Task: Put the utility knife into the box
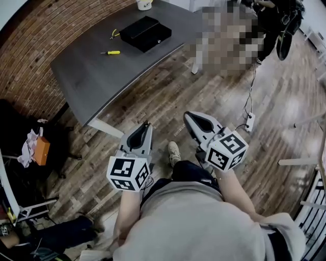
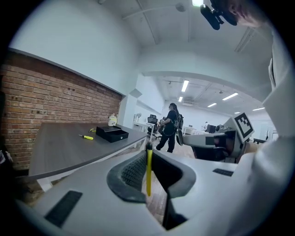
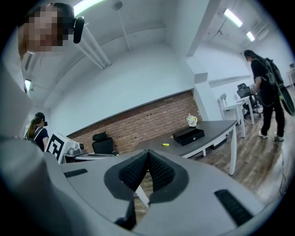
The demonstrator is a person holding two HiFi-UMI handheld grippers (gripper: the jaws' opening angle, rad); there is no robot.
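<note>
Nearest: person's grey-topped torso (image 1: 193, 219), arms tucked in, both grippers held at waist ht. That's a carrying pose, not a working one.

Left gripper (image 1: 145, 127): jaws pressed onto a thin yellow strip (image 2: 148, 171) w/ a dark tip poking just past their ends. Can't tell what it is. Right gripper (image 1: 190, 118): pads pressed together, nothing btwn them. Both point fwd toward the table, prob. lined up for the approach. Below them, a shoe (image 1: 174, 152) on the wood floor (image 1: 168, 97).

Well beyond stands the grey table (image 1: 86, 81), by a brick wall (image 1: 30, 46). On it lies what I take for the utility knife (image 1: 111, 52) (yellow handle, slim dark front), flat on the bare top. It's near the black box (image 1: 146, 32) but apart from it, off its left end. Box looks shut, lid down, so it likely needs opening first. A second yellow-handled tool (image 1: 114, 34) sits just beside the box; a mug (image 1: 144, 4) stands at the far edge.

Task not begun: knife is outside the box, grippers well short of the table. Left jaws are occupied, so the right looks the likelier one for the pick.
</note>
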